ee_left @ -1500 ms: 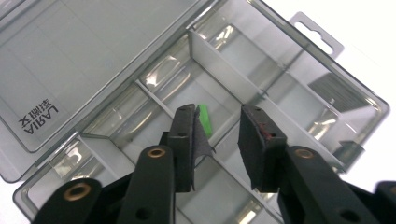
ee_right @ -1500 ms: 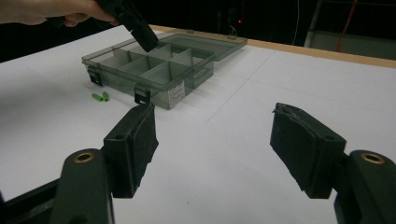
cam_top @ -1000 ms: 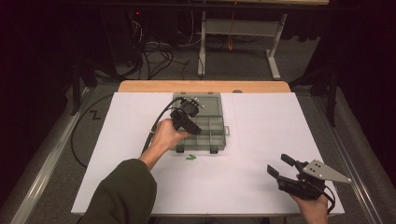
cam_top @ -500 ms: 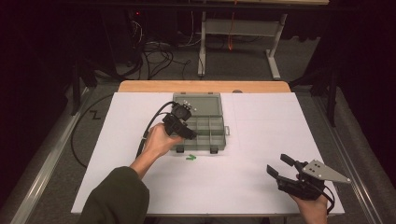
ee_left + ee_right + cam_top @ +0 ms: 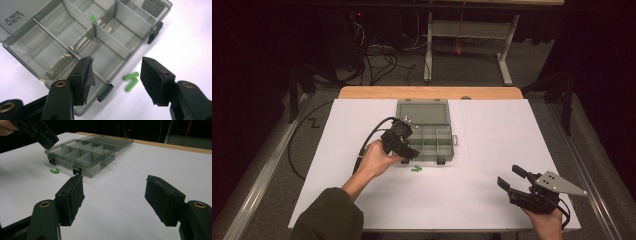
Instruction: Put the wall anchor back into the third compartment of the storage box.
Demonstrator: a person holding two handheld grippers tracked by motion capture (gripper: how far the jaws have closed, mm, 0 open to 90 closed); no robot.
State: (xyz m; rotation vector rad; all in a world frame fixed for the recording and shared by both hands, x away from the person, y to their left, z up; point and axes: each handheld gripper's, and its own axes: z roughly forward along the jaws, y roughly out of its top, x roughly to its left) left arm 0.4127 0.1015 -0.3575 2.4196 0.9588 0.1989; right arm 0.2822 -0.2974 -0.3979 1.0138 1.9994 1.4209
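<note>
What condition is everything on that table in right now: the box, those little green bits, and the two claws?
Clear grey plastic compartment box: lid open, laid back flat.
Small green peg in the box: lying in one compartment.
Two small green pegs: loose on the white table sheet, side by side in front of the box.
Left claw: open, nothing between its jaws, just been opening.
Right claw: open, holding nothing.

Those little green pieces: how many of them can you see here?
3. Two green pieces lie side by side on the white table, just in front of the compartment box. A third green piece sits inside a box compartment. Dividers may hide others.
</note>
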